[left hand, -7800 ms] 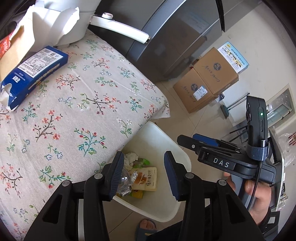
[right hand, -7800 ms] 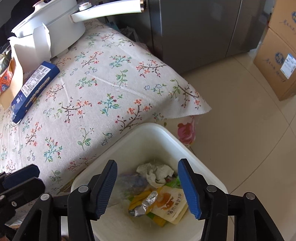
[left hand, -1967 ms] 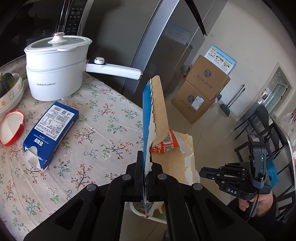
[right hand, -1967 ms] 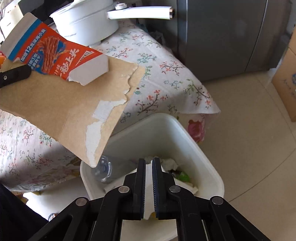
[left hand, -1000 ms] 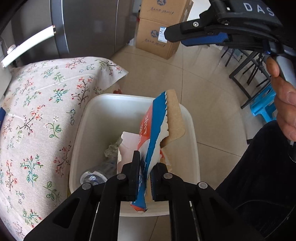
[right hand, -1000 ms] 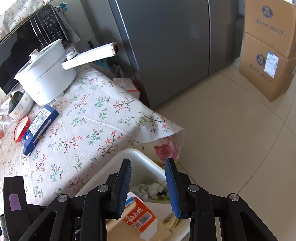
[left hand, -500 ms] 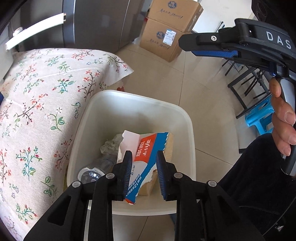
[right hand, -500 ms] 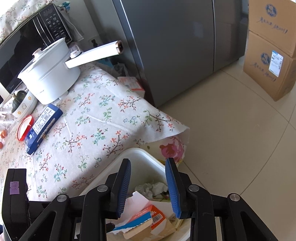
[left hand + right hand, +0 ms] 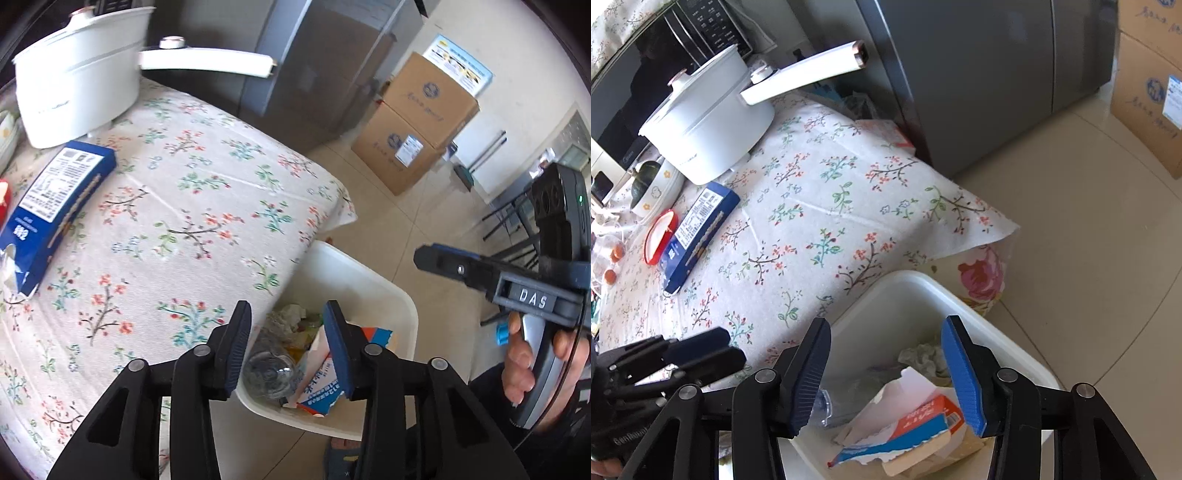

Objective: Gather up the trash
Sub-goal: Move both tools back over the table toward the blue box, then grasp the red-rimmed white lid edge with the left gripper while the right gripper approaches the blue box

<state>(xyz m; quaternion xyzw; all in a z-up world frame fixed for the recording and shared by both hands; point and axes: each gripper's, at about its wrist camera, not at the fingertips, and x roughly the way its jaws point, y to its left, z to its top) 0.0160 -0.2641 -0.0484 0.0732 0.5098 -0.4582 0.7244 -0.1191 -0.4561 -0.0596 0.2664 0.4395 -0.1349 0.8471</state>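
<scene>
The torn carton point(image 9: 916, 432) is seen lying inside the white bin point(image 9: 908, 291), beside the table edge. The left gripper point(image 9: 288, 347) and right gripper point(image 9: 886, 373) are held wide apart and empty above it. The blue box point(image 9: 51, 210), farther in on the table point(image 9: 207, 206), should be approached next over bare cloth, with the white pot point(image 9: 81, 70) avoided

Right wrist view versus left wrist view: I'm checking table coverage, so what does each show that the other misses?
Only the right wrist view shows the microwave, a red-rimmed lid and a bowl holding a green squash. Only the left shows the wall poster and a hand holding the right gripper. Both show the white pot, blue box and trash bin.
</scene>
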